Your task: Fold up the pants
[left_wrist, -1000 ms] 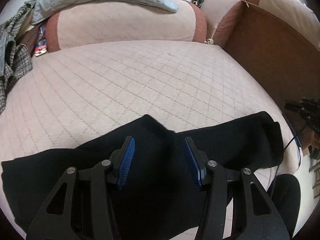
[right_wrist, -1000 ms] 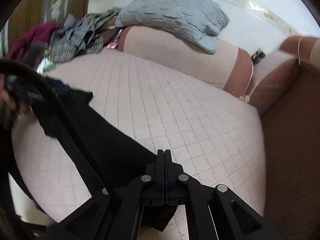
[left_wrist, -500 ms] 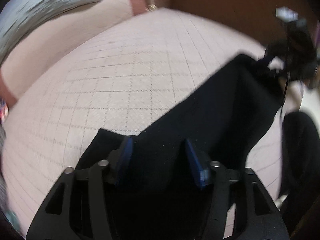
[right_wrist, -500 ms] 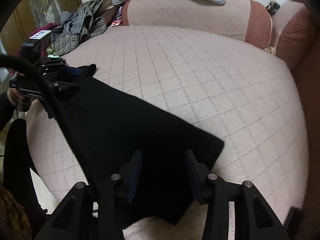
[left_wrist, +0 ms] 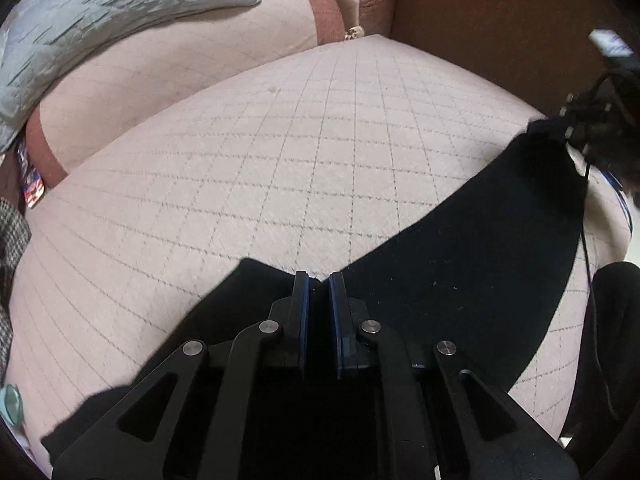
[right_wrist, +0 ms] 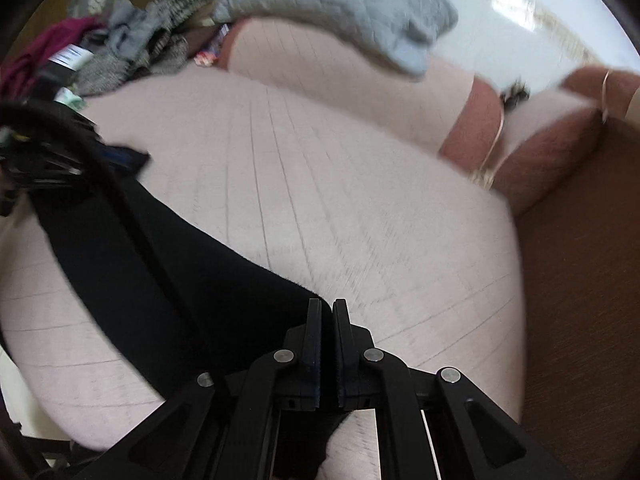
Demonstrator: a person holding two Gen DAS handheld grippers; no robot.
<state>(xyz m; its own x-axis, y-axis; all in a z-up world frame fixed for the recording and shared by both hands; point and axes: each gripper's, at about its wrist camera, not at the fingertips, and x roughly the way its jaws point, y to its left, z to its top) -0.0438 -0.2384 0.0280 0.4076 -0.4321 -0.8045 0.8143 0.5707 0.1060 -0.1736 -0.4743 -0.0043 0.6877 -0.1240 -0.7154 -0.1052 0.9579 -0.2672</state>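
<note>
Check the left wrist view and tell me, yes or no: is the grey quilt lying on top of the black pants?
No: the grey quilt lies on the sofa's backrest, far from the black pants.

In the left wrist view the pants [left_wrist: 480,264] lay on the sofa seat [left_wrist: 280,152], running from the middle of the picture's lower edge out toward three o'clock. The left gripper [left_wrist: 319,280] sat at six o'clock, at the pants' far edge. The right gripper [left_wrist: 600,128] was at three o'clock, at the pants' other end. Behind the seat, at twelve o'clock, stood the backrest [left_wrist: 180,60], with a quilt [left_wrist: 100,12] draped over it toward ten o'clock. A pile of clothes [right_wrist: 132,48] lay at ten o'clock in the right wrist view, beside the quilt.
</note>
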